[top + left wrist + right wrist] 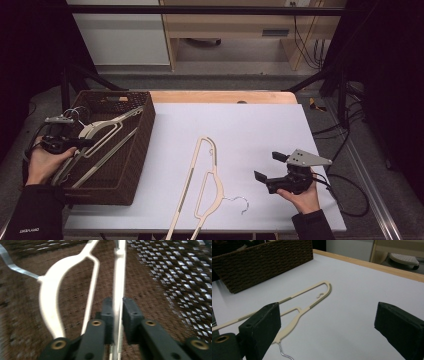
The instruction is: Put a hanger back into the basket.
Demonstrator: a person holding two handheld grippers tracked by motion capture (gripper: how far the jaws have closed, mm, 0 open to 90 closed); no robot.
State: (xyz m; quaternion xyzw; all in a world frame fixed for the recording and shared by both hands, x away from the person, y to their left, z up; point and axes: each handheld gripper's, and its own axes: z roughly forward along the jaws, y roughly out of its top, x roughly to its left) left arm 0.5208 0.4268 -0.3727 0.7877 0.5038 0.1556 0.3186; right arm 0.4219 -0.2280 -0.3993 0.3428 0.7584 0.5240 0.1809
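A beige hanger (101,131) lies inside the brown wicker basket (143,134) at the left. My left gripper (84,143) is shut on this hanger's thin bar (118,297), and its curved shoulder (50,297) hangs over the basket floor (175,280). A second beige hanger (218,185) with a metal hook (243,203) lies flat on the white table. My right gripper (270,166) hovers to its right, open and holding nothing. In the right gripper view the open gripper (328,315) faces that hanger (312,305), with the basket (262,265) behind.
The white tabletop (250,125) has a wooden strip (225,96) along its far edge. Cables trail off the table's right side (345,195). Pale furniture (225,25) stands on the floor beyond the table.
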